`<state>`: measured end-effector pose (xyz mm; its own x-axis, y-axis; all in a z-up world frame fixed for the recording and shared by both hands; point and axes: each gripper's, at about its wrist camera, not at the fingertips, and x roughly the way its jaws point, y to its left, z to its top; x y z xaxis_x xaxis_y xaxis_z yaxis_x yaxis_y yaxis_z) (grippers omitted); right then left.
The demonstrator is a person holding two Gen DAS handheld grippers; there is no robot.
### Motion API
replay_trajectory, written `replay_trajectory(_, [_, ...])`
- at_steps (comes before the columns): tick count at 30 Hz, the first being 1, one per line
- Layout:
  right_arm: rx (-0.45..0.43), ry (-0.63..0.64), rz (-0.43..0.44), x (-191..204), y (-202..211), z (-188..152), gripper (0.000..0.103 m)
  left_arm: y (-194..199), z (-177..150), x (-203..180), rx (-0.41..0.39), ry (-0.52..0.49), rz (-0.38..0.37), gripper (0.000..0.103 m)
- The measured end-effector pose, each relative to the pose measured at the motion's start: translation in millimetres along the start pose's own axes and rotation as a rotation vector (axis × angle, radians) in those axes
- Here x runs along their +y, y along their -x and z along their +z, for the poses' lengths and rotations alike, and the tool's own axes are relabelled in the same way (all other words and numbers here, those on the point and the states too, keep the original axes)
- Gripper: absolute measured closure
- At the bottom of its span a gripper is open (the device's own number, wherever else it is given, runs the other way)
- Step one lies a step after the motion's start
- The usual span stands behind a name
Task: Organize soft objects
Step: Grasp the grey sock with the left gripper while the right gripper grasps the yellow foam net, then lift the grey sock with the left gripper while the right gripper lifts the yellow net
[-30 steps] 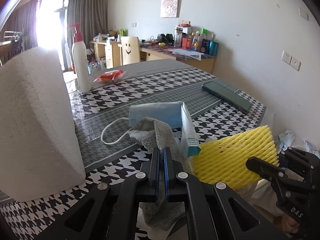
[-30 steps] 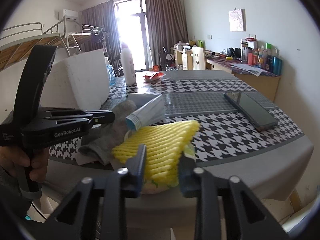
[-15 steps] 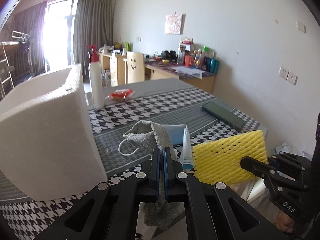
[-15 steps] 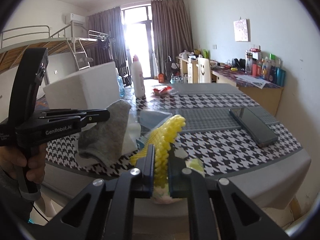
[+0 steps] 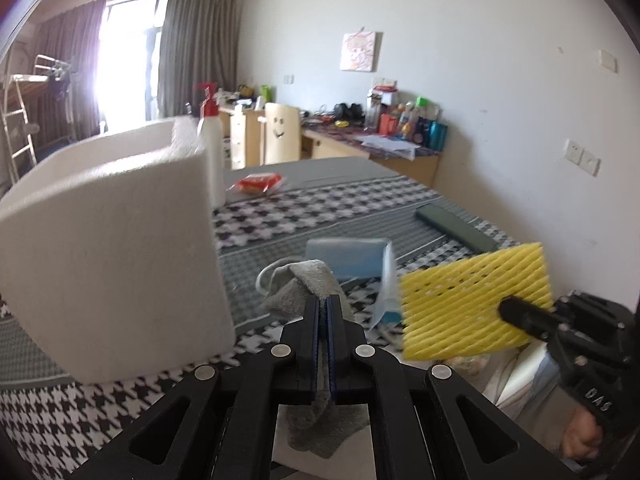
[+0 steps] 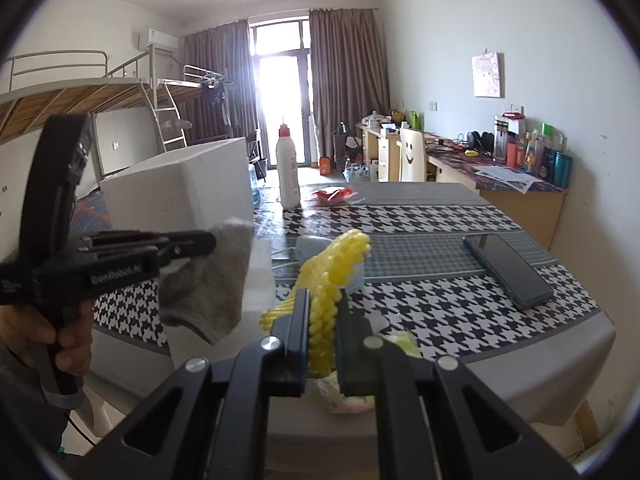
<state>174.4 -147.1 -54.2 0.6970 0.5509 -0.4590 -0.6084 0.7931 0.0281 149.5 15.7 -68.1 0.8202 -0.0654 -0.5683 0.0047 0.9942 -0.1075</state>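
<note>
My left gripper (image 5: 323,300) is shut on a grey cloth (image 5: 310,284) and holds it in the air above the near edge of the houndstooth table (image 5: 320,200); the cloth hangs from it in the right wrist view (image 6: 208,280). My right gripper (image 6: 322,296) is shut on a yellow foam net (image 6: 332,264), lifted off the table; the net shows flat in the left wrist view (image 5: 472,300). A blue face mask (image 5: 344,256) and a clear-wrapped packet (image 5: 386,292) lie on the table below.
A large white foam box (image 5: 112,248) stands on the table at the left. A white pump bottle (image 6: 289,168) and a red snack packet (image 5: 256,182) are farther back. A dark phone (image 6: 508,268) lies at the right. A pale green packet (image 6: 396,340) lies at the near edge.
Both grippers have risen, lifting the grey cloth and the yellow net higher off the table. The right gripper closed on the net a second ago and now holds it edge-on.
</note>
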Motion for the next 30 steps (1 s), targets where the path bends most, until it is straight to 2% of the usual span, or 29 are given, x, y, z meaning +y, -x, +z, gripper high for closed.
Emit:
replay_trajectory(3, [0.006, 0.004, -0.001, 2, -1, -2, 0.089, -6, -6, 7, 0.032, 0.018, 0.033, 0.098])
replay_trajectory(5, [0.006, 0.004, 0.006, 3, -3, -2, 0.089, -6, -10, 9, 0.040, 0.015, 0.062, 0.086])
replay_trajectory(7, [0.006, 0.009, 0.007, 4, -3, -2, 0.089, -1, -15, 11, 0.035, 0.009, 0.077, 0.046])
replay_trajectory(8, [0.008, 0.010, 0.009, 4, -4, -2, 0.089, 4, -18, 10, 0.019, 0.007, 0.084, 0.041])
replay_trajectory(11, [0.013, 0.014, 0.011, 6, -5, -3, 0.089, 13, -24, 4, 0.010, -0.027, 0.084, 0.040])
replay_trajectory(15, [0.018, 0.012, 0.014, 5, -6, -4, 0.089, 17, -34, -6, 0.026, -0.056, 0.065, 0.031])
replay_trajectory(21, [0.029, 0.008, 0.010, 5, -7, -6, 0.089, 16, -48, -21, 0.051, -0.101, 0.041, 0.029])
replay_trajectory(30, [0.035, 0.005, 0.015, 6, -7, -8, 0.089, -1, -59, -25, 0.101, -0.105, 0.069, 0.030])
